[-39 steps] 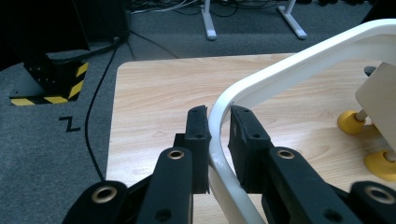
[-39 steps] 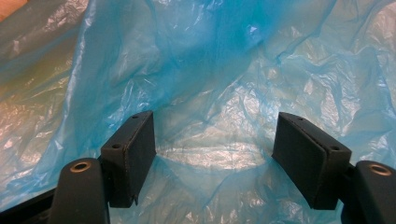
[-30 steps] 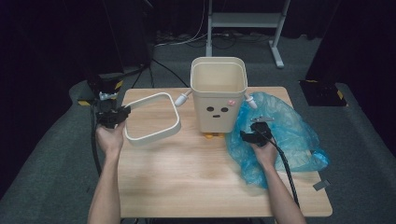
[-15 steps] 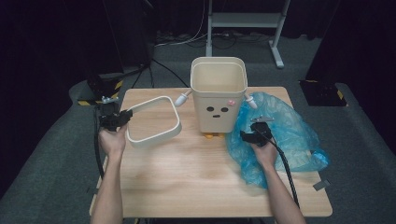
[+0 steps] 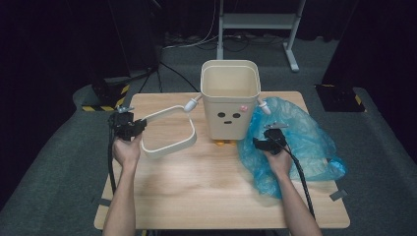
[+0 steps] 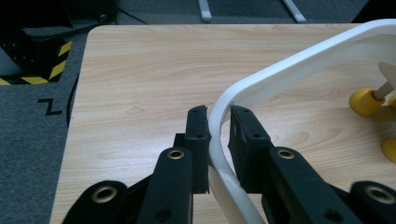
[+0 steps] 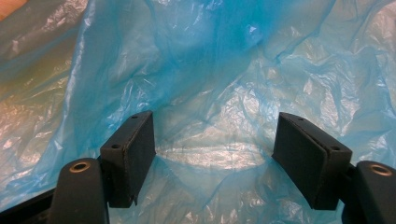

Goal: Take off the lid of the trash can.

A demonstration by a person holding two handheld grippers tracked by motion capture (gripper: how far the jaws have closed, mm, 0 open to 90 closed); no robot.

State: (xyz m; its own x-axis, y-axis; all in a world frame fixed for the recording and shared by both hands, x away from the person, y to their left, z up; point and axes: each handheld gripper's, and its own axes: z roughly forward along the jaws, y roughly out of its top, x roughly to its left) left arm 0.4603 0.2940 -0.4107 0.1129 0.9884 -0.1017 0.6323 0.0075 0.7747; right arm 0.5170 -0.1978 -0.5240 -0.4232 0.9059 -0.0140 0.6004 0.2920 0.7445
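Note:
A white square ring (image 5: 172,146) of plastic hangs tilted just above the table's left part, and my left gripper (image 5: 129,125) is shut on its near-left corner. In the left gripper view the two black jaws (image 6: 218,112) pinch the ring's thin rim (image 6: 299,70). A cream bin (image 5: 229,98) with a drawn face and small yellow feet (image 6: 366,100) stands upright at the back middle. To its right lies a crumpled blue plastic bag (image 5: 305,140). Over the bag's left part my right gripper (image 5: 268,140) stands open, with the bag (image 7: 219,84) beneath its jaws (image 7: 217,135).
The wooden table (image 5: 206,182) has bare room in front of the bin and between my hands. A yellow-and-black striped block (image 5: 105,101) sits on the floor off the table's left back corner. A metal stand (image 5: 255,22) rises behind the table.
My left hand has sunk a little with the white ring, bringing it closer to the table. The right hand and the bag have not moved.

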